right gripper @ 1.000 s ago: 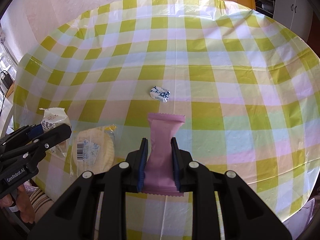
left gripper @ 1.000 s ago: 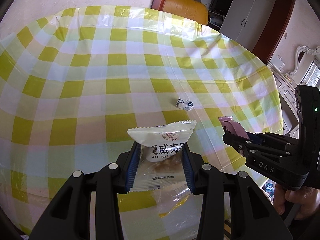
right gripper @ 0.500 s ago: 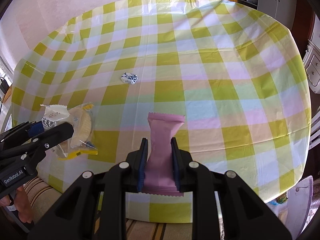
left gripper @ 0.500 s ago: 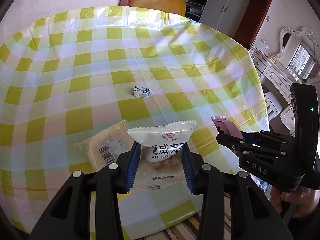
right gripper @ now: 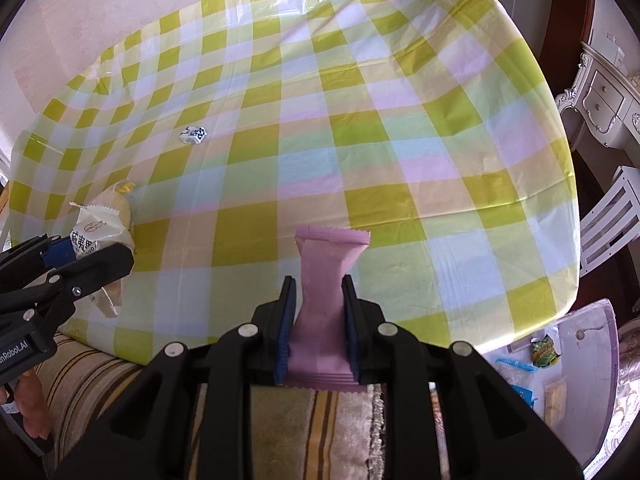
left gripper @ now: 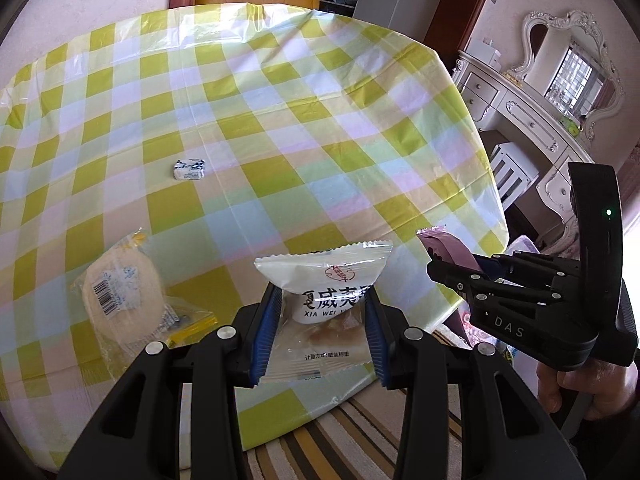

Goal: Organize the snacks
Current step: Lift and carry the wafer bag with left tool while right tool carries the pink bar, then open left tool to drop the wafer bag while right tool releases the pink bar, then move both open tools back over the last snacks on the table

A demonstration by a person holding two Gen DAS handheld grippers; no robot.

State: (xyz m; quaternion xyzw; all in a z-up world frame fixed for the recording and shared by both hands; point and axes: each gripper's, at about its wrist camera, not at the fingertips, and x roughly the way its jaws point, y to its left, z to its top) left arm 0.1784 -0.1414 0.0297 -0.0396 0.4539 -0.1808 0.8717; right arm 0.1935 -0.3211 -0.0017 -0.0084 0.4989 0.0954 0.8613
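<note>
The left gripper point(left gripper: 322, 320) pinches 1 white snack pack point(left gripper: 320, 304) over the near edge of the checked table point(left gripper: 280, 128). The right gripper point(right gripper: 319, 320) pinches 1 pink snack bar point(right gripper: 322, 280), standing long-way up, also at that edge. Off the table's right corner lies a clear tray point(right gripper: 592, 364); the right gripper is nearer. 2 snacks stay on the table: 1 round cake point(left gripper: 120, 300), 1 small candy point(left gripper: 189, 169).

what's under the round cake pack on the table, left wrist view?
The round cake pack lies on the checked tablecloth, partly over a clear wrapper with a yellow edge. Whatever else lies beneath it is covered.
</note>
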